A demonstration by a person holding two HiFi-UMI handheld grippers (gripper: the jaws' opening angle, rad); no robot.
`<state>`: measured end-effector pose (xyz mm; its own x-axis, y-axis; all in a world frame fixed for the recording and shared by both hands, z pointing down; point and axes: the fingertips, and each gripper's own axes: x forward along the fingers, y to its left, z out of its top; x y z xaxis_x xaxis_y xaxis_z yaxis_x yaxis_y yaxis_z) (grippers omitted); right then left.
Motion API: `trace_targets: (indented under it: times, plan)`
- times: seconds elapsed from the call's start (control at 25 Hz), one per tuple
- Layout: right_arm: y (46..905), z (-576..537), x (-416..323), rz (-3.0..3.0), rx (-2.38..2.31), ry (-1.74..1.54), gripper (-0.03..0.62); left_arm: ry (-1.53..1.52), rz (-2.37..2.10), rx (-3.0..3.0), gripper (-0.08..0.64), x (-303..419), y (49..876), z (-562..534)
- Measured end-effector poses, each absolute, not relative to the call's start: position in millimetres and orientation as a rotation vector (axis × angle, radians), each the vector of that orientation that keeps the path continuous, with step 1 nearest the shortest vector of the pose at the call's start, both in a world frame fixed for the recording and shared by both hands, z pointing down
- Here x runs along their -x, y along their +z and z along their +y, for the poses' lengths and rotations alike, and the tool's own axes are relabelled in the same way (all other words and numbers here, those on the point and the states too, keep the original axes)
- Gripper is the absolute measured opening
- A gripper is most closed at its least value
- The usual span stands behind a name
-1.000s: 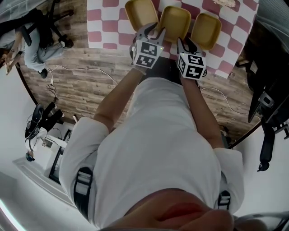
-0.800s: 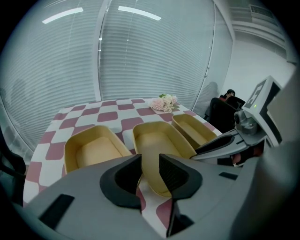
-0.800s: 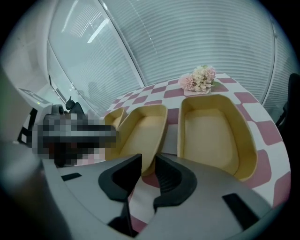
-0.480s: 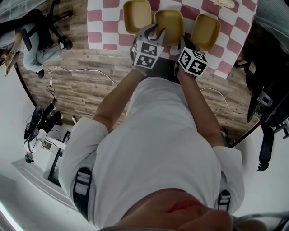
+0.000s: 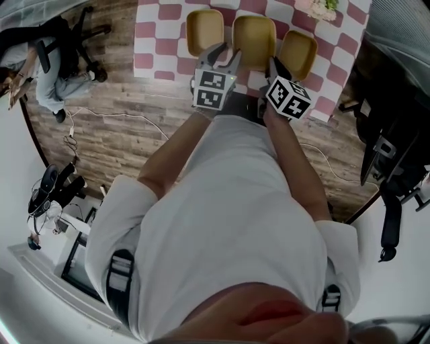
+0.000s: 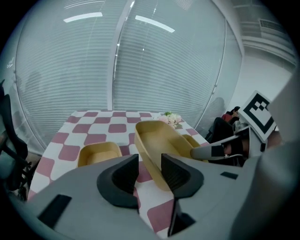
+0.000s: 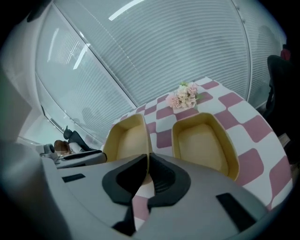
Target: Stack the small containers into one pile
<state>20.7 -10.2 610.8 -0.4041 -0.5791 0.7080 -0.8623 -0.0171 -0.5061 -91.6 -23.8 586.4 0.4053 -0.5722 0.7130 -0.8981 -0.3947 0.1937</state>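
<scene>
Three yellow containers line up at the near edge of one checkered table (image 5: 158, 40): left container (image 5: 205, 30), middle container (image 5: 254, 33), right container (image 5: 299, 52). Of the two grippers, the right gripper (image 5: 274, 64) is clamped on the middle container's right wall. The left gripper (image 5: 226, 54) has its jaws narrowly apart around the left wall. One flower bunch (image 5: 322, 7) lies far right.

Office or lab space, I reckon: rolling office chairs (image 5: 388, 153), wood-look floor (image 5: 114, 151) with loose cables (image 5: 114, 113), glass walls behind slatted blinds (image 6: 70, 61), a person (image 5: 50, 84) seated off to one side.
</scene>
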Motion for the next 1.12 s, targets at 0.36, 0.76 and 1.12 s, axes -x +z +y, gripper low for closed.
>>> trace_targets:
  times: [0.36, 0.76, 1.12]
  plan:
    - [568, -26, -27, -2.076, -1.510, 1.292, 0.043, 0.698, -1.292, -2.168, 0.121, 77, 547, -36]
    - [557, -18, -91, -2.006, -1.617, 1.224, 0.041, 0.688, -1.163, -2.243, 0.115, 11, 546, -34]
    - [559, -4, -143, -1.928, -1.708, 1.235, 0.042, 0.706, -1.060, -2.293, 0.098, -44, 551, -31]
